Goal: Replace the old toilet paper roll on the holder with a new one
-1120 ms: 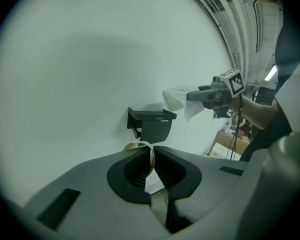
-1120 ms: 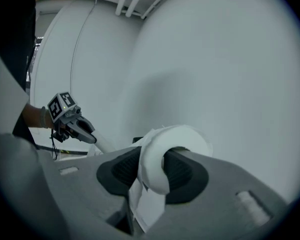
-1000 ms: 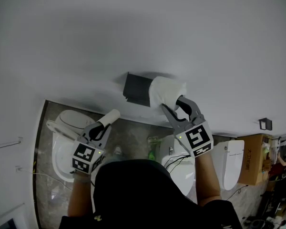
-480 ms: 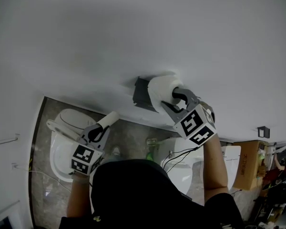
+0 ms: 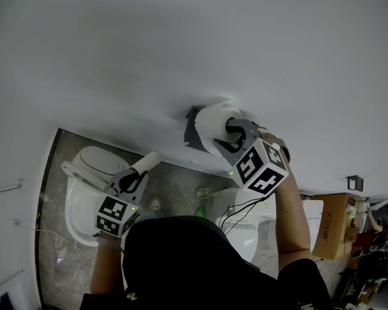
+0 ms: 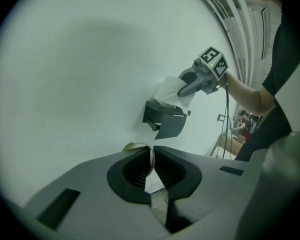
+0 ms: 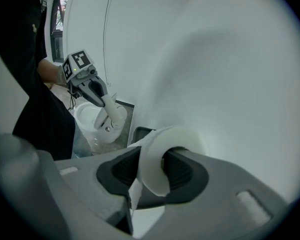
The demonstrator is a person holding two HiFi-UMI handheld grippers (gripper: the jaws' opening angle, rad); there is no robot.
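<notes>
right gripper (image 5: pixel 231 131) pinches new roll (image 5: pixel 210 123) through its wall, one jaw in the core, right at the holder (image 5: pixel 190 133); square core to holder, slide on level, then release; left gripper (image 5: pixel 137 175), pinching old tube (image 5: pixel 150 159), keeps clear.

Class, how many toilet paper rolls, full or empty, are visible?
2: a full roll in the right gripper at the wall holder; an empty tube in the left gripper.

Right gripper (image 5: pixel 236 132) swings up and left with the new toilet paper roll (image 5: pixel 210 123), roll now over the dark wall holder (image 5: pixel 190 133) and hiding most of it, marker cube (image 5: pixel 258 167) rolled round, forearm more upright.
</notes>
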